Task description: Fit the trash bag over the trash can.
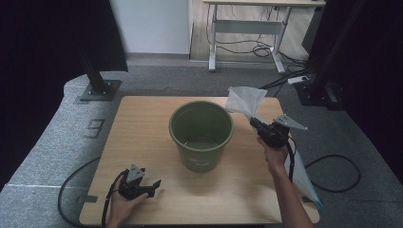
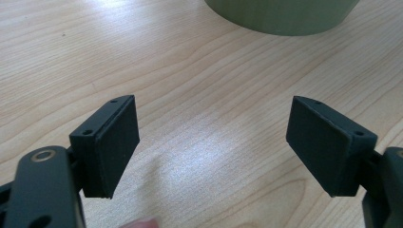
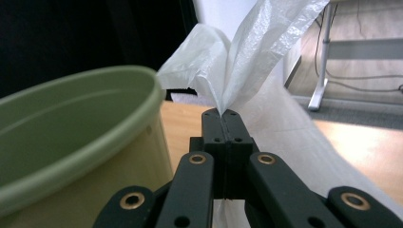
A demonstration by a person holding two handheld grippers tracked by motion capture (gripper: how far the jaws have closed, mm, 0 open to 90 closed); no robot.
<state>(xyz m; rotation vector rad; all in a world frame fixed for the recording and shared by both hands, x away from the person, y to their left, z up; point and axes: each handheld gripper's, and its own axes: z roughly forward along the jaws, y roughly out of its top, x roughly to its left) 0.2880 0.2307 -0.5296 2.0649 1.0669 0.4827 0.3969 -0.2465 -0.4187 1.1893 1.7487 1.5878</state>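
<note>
A green plastic bucket [image 1: 201, 134] stands upright in the middle of the wooden table [image 1: 142, 142]; its base [image 2: 280, 16] and its rim [image 3: 81, 142] fill part of each gripper view. To its right, my right gripper [image 1: 253, 121] is shut on a thin white plastic bag [image 1: 244, 100], lifted above the table. The bag fans out above the jaws [image 3: 247, 57], and the rest trails down past the hand to the table's right edge [image 1: 304, 183]. My left gripper [image 1: 154, 186] rests open near the front left of the table, its pads [image 2: 116, 142] wide apart over bare wood.
A black stand base [image 1: 100, 89] sits on the grey floor behind the table's left corner. A white desk frame [image 1: 247, 33] with cables stands at the back. Another dark stand [image 1: 316, 90] and a black cable [image 1: 337, 175] lie to the right.
</note>
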